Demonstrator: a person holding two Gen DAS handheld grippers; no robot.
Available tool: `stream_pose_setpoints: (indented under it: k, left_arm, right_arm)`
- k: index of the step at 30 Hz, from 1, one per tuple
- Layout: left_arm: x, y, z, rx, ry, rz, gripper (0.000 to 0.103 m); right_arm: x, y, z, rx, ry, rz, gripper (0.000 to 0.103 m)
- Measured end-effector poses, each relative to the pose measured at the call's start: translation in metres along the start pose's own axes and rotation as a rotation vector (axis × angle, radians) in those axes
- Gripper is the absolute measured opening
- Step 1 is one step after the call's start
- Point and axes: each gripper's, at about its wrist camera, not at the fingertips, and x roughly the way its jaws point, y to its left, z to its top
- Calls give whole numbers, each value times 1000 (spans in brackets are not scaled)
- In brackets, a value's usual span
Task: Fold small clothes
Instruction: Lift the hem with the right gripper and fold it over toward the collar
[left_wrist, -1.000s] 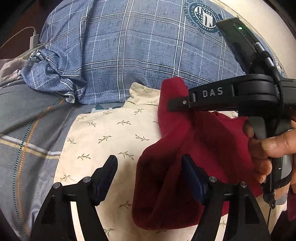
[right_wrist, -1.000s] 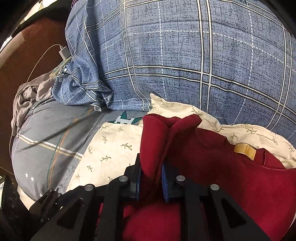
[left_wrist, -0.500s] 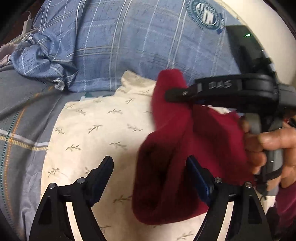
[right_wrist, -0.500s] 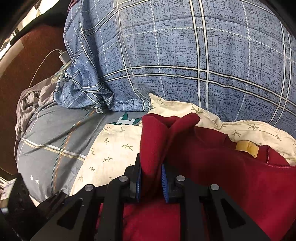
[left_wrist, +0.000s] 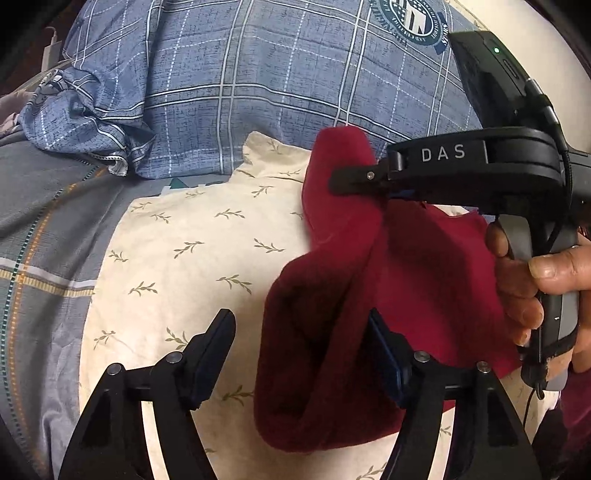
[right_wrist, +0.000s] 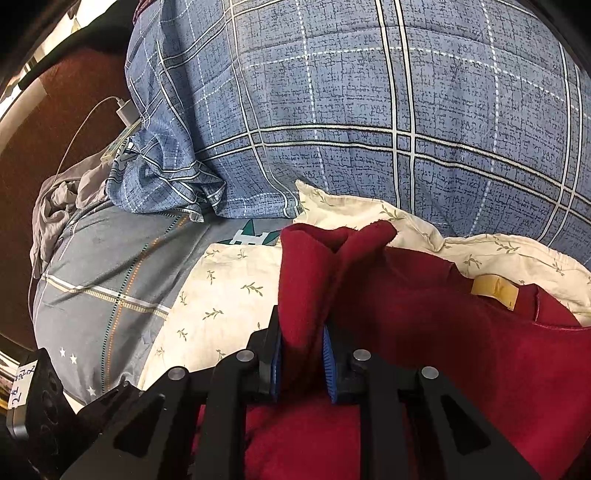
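A dark red garment (left_wrist: 332, 332) lies partly folded on a cream leaf-print cloth (left_wrist: 192, 258). My left gripper (left_wrist: 303, 354) is open, its right finger against the garment's folded edge, its left finger over the cream cloth. My right gripper (right_wrist: 301, 362) is shut on a raised fold of the red garment (right_wrist: 424, 332); it shows in the left wrist view (left_wrist: 354, 181) lifting the cloth's upper corner. A tan label (right_wrist: 495, 291) sits at the garment's neck.
A blue plaid quilt (left_wrist: 277, 74) bulks up behind the cloth. A grey striped sheet (left_wrist: 40, 240) lies to the left. A white charger and cable (right_wrist: 125, 110) rest at the far left by a brown surface.
The left gripper dipped closer and then drew back slightly; the garment's hanging fold looks much the same. The right gripper keeps its hold on the red fold.
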Motion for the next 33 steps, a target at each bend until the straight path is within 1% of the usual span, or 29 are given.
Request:
stream_pose_setpoints:
  k: [3,6,8,9,11,14,18,21,23,26,28,33]
  left_arm:
    - [-1,0,-1,-2,-1,8,65]
    - [3,-2,-2,3,17,14,52]
    - [5,-5,-3,10,28,12,40]
    - [4,-7,-3,11,26,11,38]
    - [1,-10,-2,18,15,11,29]
    - [-11,-19,-2,34,-14,12,22]
    - [-31,-34,0,44,-63,-29,19]
    - [-45,-48,0,51,-97,-62,19]
    - [-52,-63,-1,68,-111,-80,19]
    - [-57,-93,-4,121,-118,-107,19]
    - [-61,-106,-6,147,-115,-127,19]
    - [-49,-144,-9,193,-72,-168,18]
  right_arm:
    - [1,1,0,-6,2,-4,19]
    - [2,1,-1,-9,1,-4,19]
    - [2,1,-1,-9,2,-1,19]
    - [1,0,-2,-10,3,0,19]
    - [-1,0,-3,-16,-1,-9,19]
    - [-8,-4,-5,-20,-13,-16,18]
    - [-28,-15,-5,-18,-40,-16,18]
    - [-51,-25,-5,-19,-65,-18,18]
    - [-69,-33,-6,-26,-80,-36,18]
    - [-95,-46,-10,-50,-100,-83,18]
    - [-106,-57,-14,-58,-106,-107,17]
    - [-129,-92,-28,-32,-114,-157,17]
